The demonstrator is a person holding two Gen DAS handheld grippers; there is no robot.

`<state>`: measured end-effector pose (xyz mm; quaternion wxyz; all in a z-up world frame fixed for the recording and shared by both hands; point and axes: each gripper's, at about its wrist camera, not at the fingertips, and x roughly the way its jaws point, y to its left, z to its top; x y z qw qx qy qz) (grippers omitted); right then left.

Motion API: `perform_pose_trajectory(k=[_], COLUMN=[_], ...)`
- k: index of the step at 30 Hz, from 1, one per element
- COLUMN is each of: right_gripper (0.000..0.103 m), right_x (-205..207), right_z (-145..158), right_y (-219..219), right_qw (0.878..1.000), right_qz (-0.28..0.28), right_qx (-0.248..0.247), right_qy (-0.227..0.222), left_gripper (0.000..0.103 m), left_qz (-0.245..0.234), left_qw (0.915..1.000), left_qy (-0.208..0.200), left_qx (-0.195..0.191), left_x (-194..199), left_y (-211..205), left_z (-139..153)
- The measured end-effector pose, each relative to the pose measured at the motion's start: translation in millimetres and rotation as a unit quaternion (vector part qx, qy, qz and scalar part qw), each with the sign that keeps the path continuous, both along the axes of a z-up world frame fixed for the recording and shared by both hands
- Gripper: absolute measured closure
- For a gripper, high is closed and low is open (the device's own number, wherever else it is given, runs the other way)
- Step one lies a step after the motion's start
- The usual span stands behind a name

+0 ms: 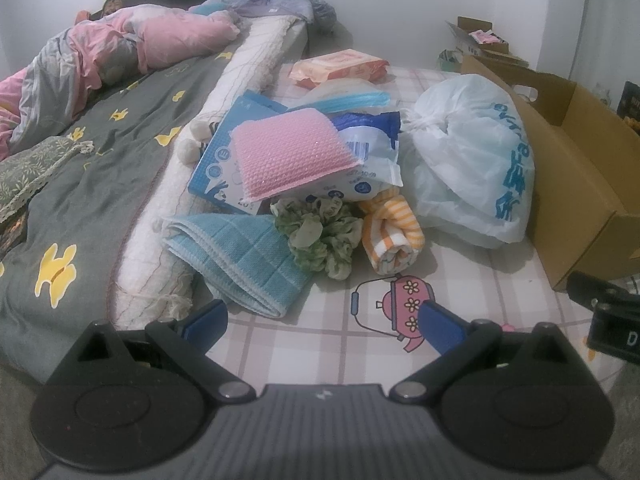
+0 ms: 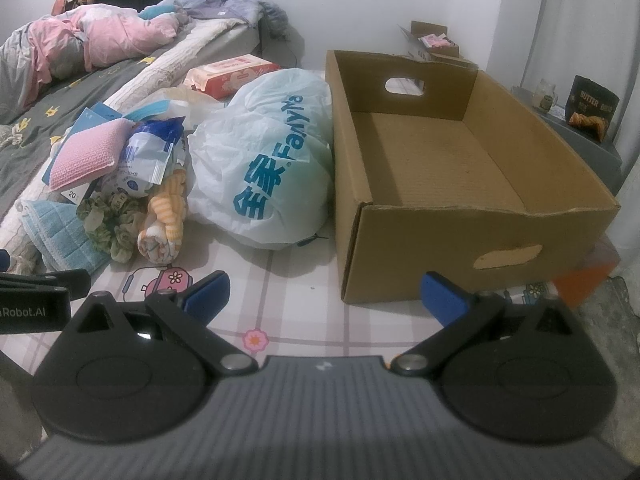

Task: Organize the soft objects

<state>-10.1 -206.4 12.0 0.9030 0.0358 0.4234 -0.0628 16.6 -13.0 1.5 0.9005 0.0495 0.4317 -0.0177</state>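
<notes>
A pile of soft things lies on the checked sheet: a folded blue cloth (image 1: 244, 260), a green scrunchie (image 1: 320, 236), a rolled orange-striped towel (image 1: 392, 232), a pink sponge pad (image 1: 288, 152), and a tied white plastic bag (image 1: 472, 160). The same bag (image 2: 264, 160), towel (image 2: 164, 220) and scrunchie (image 2: 108, 220) show in the right wrist view. An empty cardboard box (image 2: 460, 152) stands right of the bag. My left gripper (image 1: 322, 322) is open and empty just in front of the blue cloth. My right gripper (image 2: 324, 296) is open and empty before the box's near left corner.
A pack of wipes (image 1: 340, 66) lies behind the pile, with blue packets (image 1: 372, 140) beside the sponge. A grey quilt (image 1: 80, 168) and pink bedding (image 1: 160, 40) cover the bed on the left. A small box (image 2: 432, 42) and a snack tin (image 2: 592, 104) sit at the back right.
</notes>
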Motion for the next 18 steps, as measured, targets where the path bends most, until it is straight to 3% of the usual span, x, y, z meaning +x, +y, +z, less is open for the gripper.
perform_pose_trajectory(k=[18], right_gripper=[0.001], right_x=[-0.2], right_z=[-0.1], right_y=[0.6], right_qw=[1.000], right_qz=[0.001], right_qx=[-0.001], right_qy=[0.002], left_gripper=[0.001], left_qz=[0.004], left_qw=[1.0000], left_qy=[0.005], left_qx=[0.006], left_x=[-0.6], left_y=[0.9], left_z=[-6.5])
